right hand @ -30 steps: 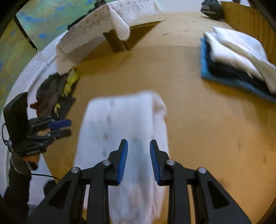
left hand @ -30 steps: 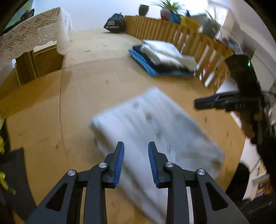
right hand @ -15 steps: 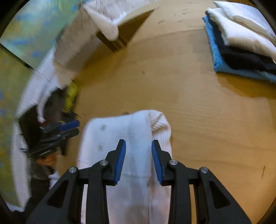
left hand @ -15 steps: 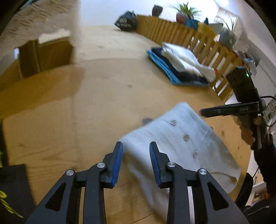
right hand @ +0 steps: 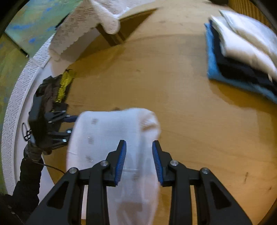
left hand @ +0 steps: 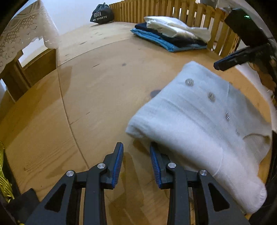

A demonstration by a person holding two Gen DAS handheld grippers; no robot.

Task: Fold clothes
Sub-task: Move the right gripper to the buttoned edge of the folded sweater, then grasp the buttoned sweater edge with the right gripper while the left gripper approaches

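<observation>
A folded white knit cardigan (left hand: 199,117) with small buttons lies on the wooden table (left hand: 97,97). My left gripper (left hand: 136,164) is open and low at the cardigan's left edge. Its right finger (left hand: 154,164) is tucked against the fold, and nothing is between the pads. My right gripper (right hand: 139,160) is open just above the cardigan (right hand: 112,138), with cloth showing in the gap between its fingers. In the left wrist view the right gripper (left hand: 242,55) hangs beyond the cardigan's far corner. In the right wrist view the left gripper (right hand: 57,124) sits at the cardigan's left side.
A stack of folded clothes (left hand: 173,36), blue, navy and white, lies at the back by a wooden slat fence (left hand: 173,10). A black sports bag (left hand: 102,15) sits behind. A lace-covered side table (left hand: 22,31) stands left. Dark clothes with yellow stripes (right hand: 58,86) lie at the table's left edge.
My left gripper has come off the middle of the cardigan, down to its left edge near the table. My right gripper has dropped closer over the cardigan's other end. Both stayed open.
</observation>
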